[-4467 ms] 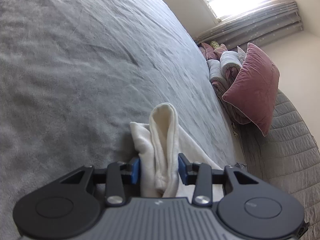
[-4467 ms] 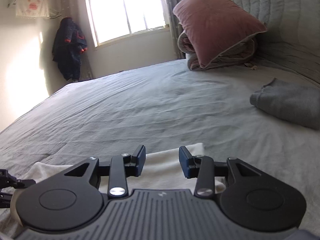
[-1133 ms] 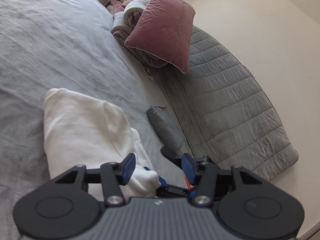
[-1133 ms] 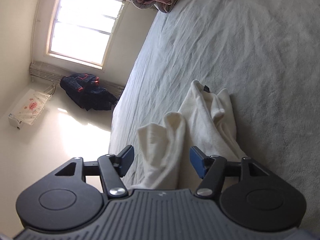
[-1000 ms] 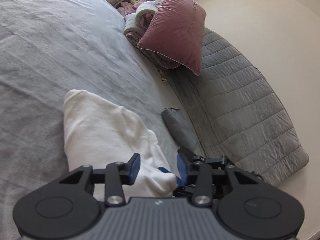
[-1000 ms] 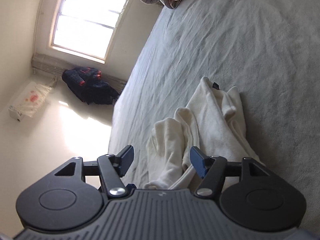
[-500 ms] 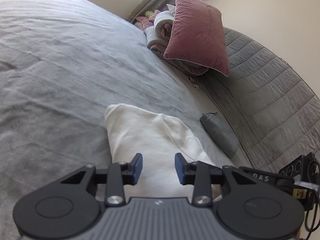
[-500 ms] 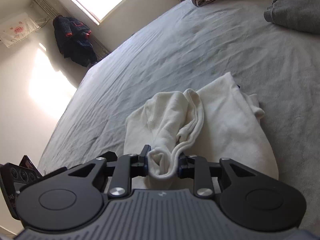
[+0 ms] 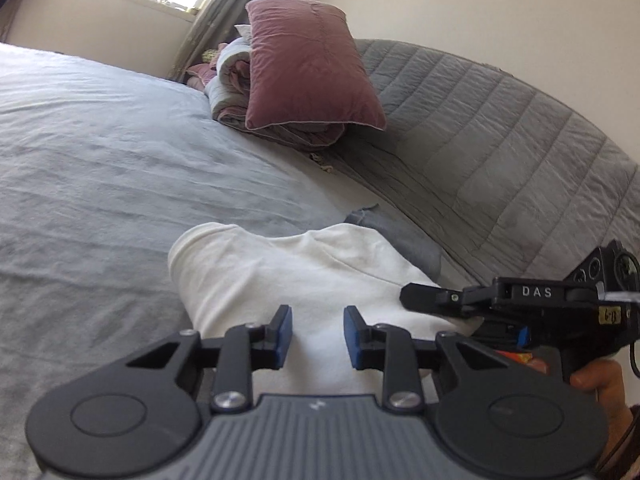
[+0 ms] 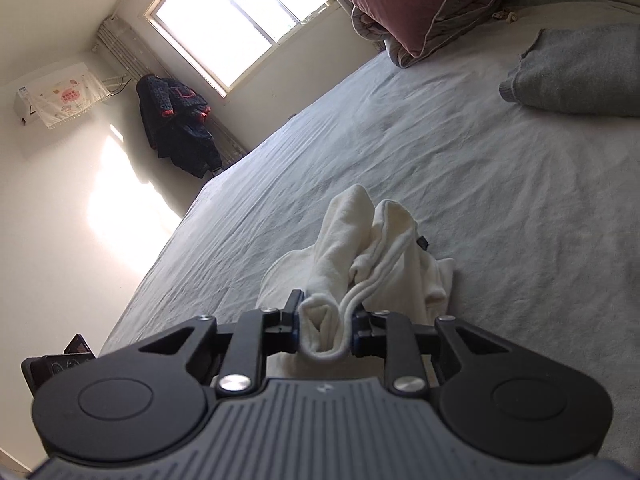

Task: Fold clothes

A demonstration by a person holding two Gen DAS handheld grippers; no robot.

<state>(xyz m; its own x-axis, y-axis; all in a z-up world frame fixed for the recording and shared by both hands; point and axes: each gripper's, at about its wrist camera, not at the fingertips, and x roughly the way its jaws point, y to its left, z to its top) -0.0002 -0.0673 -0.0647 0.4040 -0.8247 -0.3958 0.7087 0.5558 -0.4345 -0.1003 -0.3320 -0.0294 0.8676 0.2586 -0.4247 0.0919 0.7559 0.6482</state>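
Bed [image 9: 120, 168], grey sheet, fills both views; quilted grey headboard [image 9: 500, 152] runs from 1 to 3 o'clock in the left wrist view. Pink pillow [image 9: 308, 64] on a rolled duvet at 12 o'clock. Window [image 10: 240, 20] at 11 o'clock in the right wrist view, dark jacket [image 10: 176, 124] hanging at 10.

Folded grey garment [image 10: 580, 76] lies at 2 o'clock in the right wrist view, well apart from the work; judged already done.

White garment [image 9: 304, 280], the piece in hand, sits on the sheet at centre of the left wrist view, partly folded into a thick bundle, its near end bunched and lifted.

Right gripper [image 10: 325, 330]: jaws have just been closing and now pinch a doubled roll of the white cloth between the pads. In the left wrist view it enters at 3 o'clock, gripped by a hand [image 9: 600, 384].

Left gripper [image 9: 316, 338]: jaws have just been narrowing, a moderate gap left, white cloth behind it, pads not pressing on anything.

Judgement: about midway on this garment; the final fold and flattening remain.
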